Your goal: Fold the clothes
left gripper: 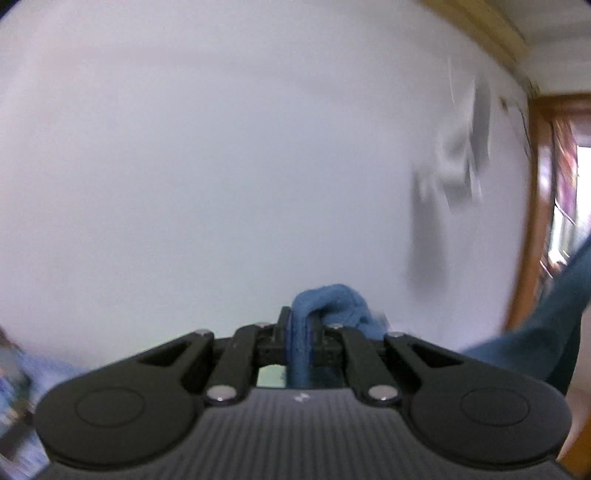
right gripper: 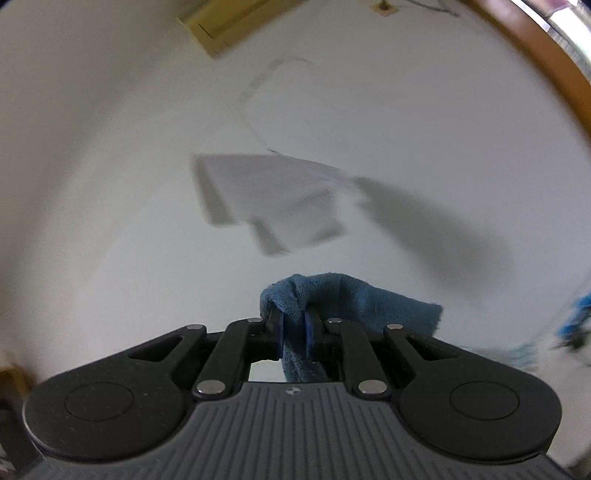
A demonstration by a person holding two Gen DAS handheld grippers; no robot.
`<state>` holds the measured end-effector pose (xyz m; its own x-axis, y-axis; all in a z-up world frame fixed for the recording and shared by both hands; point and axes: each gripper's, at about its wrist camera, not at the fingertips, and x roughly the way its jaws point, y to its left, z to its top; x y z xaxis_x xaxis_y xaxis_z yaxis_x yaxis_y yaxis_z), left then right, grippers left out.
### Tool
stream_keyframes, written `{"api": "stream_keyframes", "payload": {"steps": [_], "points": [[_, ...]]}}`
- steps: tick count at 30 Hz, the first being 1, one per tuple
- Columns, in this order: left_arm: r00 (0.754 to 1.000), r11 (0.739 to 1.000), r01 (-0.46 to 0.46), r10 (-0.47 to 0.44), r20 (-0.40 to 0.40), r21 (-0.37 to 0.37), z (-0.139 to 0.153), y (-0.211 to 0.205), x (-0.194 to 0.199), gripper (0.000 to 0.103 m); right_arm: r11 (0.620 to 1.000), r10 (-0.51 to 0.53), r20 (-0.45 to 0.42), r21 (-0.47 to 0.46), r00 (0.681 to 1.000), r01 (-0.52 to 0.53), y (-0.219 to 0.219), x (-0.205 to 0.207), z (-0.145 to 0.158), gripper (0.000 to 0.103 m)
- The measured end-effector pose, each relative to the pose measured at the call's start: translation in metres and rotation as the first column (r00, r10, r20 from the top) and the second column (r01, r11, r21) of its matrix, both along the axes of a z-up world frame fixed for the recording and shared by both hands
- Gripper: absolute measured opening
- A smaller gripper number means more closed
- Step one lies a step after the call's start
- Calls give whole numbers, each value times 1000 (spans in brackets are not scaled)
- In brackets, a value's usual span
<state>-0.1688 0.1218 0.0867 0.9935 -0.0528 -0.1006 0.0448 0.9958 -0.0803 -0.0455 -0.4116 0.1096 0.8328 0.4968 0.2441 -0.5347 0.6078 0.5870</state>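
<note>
Left claw [left gripper: 300, 332] clamped tight on a bunched fold of blue cloth [left gripper: 332, 306], jaws pressed together with the fabric squeezed between them and spilling over the top and to the right. More of the same blue cloth stretching away at the right edge of the left view, hanging taut in the air toward a wooden door frame [left gripper: 532, 221]. Behind it, a plain white wall [left gripper: 184, 147], blurred, with grey smeared shapes at right that cannot be made out.

Right claw [right gripper: 293, 328] also gripping blue cloth [right gripper: 369, 302], jaws nearly together with a thick wad of fabric pinched between blue pads [right gripper: 308, 332]. Cloth draped over the fingertips and trailing off to the right and downward beneath the claw. White wall [right gripper: 110, 166] ahead with a pale box-like fixture [right gripper: 280, 199] casting a shadow, and a yellowish strip [right gripper: 229, 26] near the top.
</note>
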Motion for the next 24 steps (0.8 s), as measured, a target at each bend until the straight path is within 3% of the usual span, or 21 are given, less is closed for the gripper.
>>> {"api": "stream_keyframes", "payload": {"steps": [4, 7, 11, 14, 18, 20, 24], "points": [[992, 994, -87, 80, 101, 67, 51, 6, -36, 3, 992, 113, 67, 51, 991, -117, 20, 3, 16, 11], [987, 981, -134, 119, 106, 139, 63, 4, -31, 3, 984, 160, 95, 64, 983, -166, 36, 7, 23, 11], [989, 980, -135, 141, -31, 148, 45, 16, 20, 4, 986, 162, 34, 39, 986, -164, 65, 46, 23, 11], [966, 977, -165, 188, -179, 135, 3, 32, 89, 5, 993, 121, -47, -9, 992, -121, 86, 85, 10, 11], [907, 973, -206, 229, -354, 101, -65, 55, 182, 5, 995, -18, -173, -103, 985, 0, 113, 149, -29, 11], [875, 977, -201, 210, -437, 66, -105, 62, 221, 6, 979, -71, -249, -204, 966, 20, 123, 167, -60, 11], [798, 990, -120, 144, -585, 81, -174, 45, 266, 10, 913, -194, -379, -408, 905, 25, 144, 201, -123, 16]]}}
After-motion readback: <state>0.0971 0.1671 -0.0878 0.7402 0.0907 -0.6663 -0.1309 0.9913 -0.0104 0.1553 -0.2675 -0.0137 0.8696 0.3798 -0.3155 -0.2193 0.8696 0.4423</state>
